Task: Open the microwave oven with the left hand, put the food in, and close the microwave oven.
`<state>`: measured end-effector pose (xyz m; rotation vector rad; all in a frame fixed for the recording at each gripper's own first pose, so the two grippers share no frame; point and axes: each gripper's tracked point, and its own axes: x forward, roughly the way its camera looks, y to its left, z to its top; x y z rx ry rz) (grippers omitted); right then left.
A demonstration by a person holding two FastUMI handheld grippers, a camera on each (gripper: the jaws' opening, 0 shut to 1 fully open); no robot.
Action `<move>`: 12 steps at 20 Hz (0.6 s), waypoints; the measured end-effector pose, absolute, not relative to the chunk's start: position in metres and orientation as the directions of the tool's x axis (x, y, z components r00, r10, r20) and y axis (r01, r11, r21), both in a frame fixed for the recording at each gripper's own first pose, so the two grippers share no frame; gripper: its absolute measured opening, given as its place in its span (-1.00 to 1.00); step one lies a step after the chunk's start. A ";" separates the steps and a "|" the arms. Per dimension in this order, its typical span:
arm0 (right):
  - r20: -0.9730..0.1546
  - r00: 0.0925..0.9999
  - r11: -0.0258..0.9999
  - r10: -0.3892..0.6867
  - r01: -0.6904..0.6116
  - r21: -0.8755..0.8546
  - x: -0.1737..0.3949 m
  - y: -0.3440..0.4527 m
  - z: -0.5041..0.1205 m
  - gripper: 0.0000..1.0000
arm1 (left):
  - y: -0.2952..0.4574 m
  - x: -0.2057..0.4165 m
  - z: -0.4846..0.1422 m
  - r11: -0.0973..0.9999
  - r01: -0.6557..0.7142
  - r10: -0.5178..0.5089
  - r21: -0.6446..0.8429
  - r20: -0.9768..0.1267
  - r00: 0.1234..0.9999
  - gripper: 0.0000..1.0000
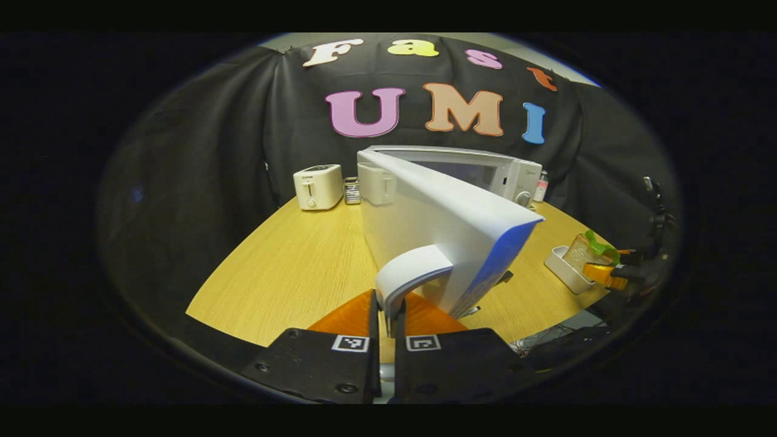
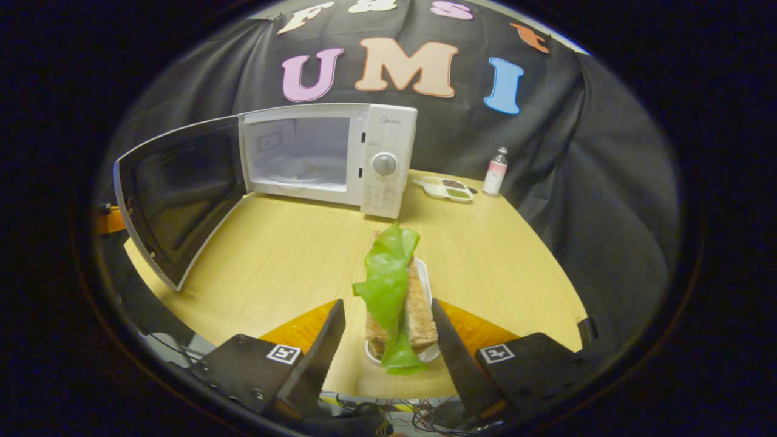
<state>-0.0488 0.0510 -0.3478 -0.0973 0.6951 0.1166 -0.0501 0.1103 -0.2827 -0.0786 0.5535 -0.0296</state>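
In the left gripper view my left gripper (image 1: 386, 306) is shut on the white curved handle (image 1: 413, 270) of the microwave door (image 1: 449, 224), which stands swung wide open from the white microwave (image 1: 485, 173). The right gripper view shows the open door (image 2: 182, 194) at left and the lit cavity (image 2: 300, 152) with its turntable. A sandwich (image 2: 419, 303) with green lettuce (image 2: 385, 279) sits in a small white dish (image 2: 424, 270) on the table. My right gripper (image 2: 388, 321) is open, with one finger on each side of the sandwich. The left gripper view shows the same sandwich (image 1: 592, 250) far right.
A white toaster (image 1: 317, 186), a small rack (image 1: 352, 190) and another white appliance (image 1: 376, 182) stand at the table's back left. A small bottle (image 2: 496, 171) and a divided dish (image 2: 448, 188) sit right of the microwave. Cables hang below the wooden table's (image 2: 291, 255) front edge.
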 end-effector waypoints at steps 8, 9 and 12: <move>-0.656 0.751 0.987 0.070 -0.146 -0.063 -0.042 0.051 -0.347 0.03 | 0.116 -0.051 -0.286 0.993 -0.030 -0.034 -0.112 -0.525 0.850 0.23; -0.649 0.758 0.985 0.071 -0.156 -0.074 -0.037 0.052 -0.346 -0.10 | 0.114 -0.052 -0.285 0.990 -0.024 -0.052 -0.136 -0.527 0.849 0.41; -0.653 0.753 0.974 0.081 -0.198 -0.108 -0.043 0.053 -0.340 -0.23 | 0.116 -0.052 -0.277 0.985 -0.040 -0.051 -0.169 -0.502 0.864 0.42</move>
